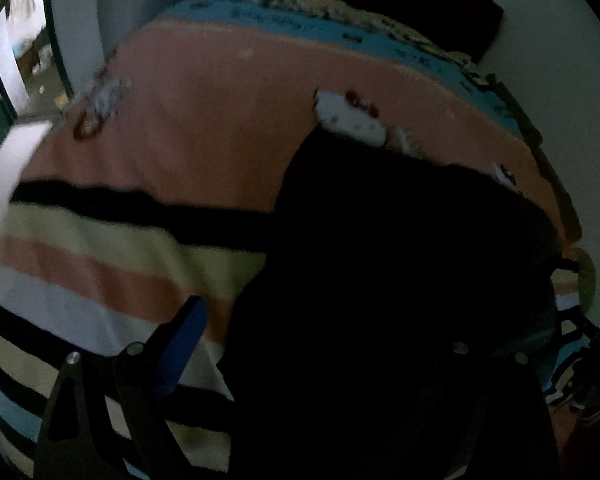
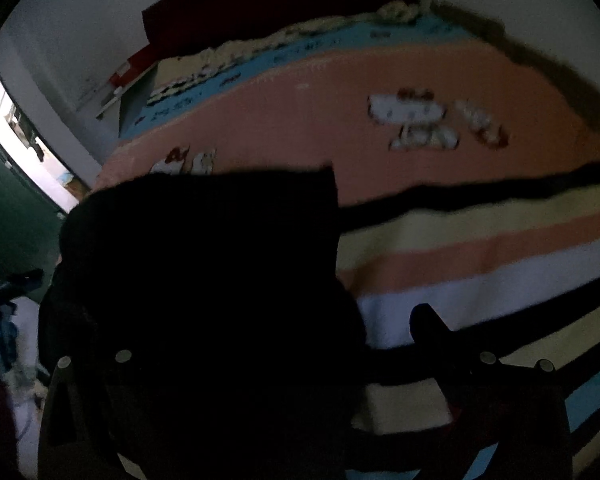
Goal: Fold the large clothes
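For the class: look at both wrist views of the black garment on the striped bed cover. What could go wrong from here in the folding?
1. The black garment lies bunched, so a fold may trap creases.
2. The right hand-held gripper is wide open with cloth hiding one finger; it may catch several layers.
3. The dim, blurred views hide the garment's edges against the bed cover, and the left hand-held gripper is half hidden, so it could miss an edge.

Dark garment (image 1: 400, 280) blocks my left gripper's right half and my right gripper's left half (image 2: 204, 280). Open striped bedspread (image 1: 100, 256) to its left, and to its right in my right view (image 2: 480, 264). Pink stretch (image 2: 300, 120) beyond is bare. Wall (image 2: 80, 40) and headboard (image 2: 280, 4) close off the far end.
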A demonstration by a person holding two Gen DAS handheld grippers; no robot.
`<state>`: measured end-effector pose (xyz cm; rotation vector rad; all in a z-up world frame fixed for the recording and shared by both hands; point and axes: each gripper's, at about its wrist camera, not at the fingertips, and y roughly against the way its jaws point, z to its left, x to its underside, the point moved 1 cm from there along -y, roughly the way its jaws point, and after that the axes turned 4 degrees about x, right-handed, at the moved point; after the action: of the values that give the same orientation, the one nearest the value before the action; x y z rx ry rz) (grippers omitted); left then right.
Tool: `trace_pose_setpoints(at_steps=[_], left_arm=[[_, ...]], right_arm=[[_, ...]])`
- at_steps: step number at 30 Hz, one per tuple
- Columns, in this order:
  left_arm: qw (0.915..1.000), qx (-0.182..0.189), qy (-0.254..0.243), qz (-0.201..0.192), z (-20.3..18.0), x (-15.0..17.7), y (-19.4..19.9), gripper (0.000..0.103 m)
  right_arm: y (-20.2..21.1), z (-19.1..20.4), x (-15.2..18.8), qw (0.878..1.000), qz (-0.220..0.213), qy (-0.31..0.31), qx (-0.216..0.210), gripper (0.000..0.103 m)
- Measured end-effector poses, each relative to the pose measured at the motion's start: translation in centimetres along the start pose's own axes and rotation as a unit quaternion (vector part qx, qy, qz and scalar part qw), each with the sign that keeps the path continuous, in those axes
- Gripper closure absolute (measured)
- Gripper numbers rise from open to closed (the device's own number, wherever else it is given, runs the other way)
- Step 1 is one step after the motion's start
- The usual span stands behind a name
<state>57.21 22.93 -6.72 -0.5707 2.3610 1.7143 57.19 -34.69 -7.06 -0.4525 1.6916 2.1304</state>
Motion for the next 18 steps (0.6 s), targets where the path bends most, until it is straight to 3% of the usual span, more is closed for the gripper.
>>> trace_pose_setpoints(at_steps=[4,6,7,9,12,18], left_arm=[[0.9993,0.023,0.012,0.027,2.3,1.5,-4.0,0.011],[0.9981,0.047,0.029,0.028,3.5,2.0,-5.3,0.000],[0.9973,0.057,0.035,0.029,3.9,2.2,-5.7,0.000],[0.9917,0.107,0.059,0.040,5.1,2.8,-7.0,0.000],[0.9838,0.156,0.077,0.042,6.2,3.7,-8.0,0.000],[0.9750,0.211,0.066,0.021,5.7,5.3,-8.2,0.000]], right_arm=[[-4.3,-0.8,1.5,0.998,0.054,-0.009,-0.019,0.001],[-6.5,-1.4,2.5,0.995,0.080,-0.025,-0.045,0.001],[-7.6,-1.8,2.9,0.993,0.093,-0.043,-0.067,0.001],[-9.4,-2.3,3.5,0.986,0.112,-0.068,-0.105,0.001],[-11.0,-2.8,3.8,0.978,0.128,-0.080,-0.144,0.001],[-12.9,-2.7,4.0,0.970,0.136,-0.076,-0.189,0.001]])
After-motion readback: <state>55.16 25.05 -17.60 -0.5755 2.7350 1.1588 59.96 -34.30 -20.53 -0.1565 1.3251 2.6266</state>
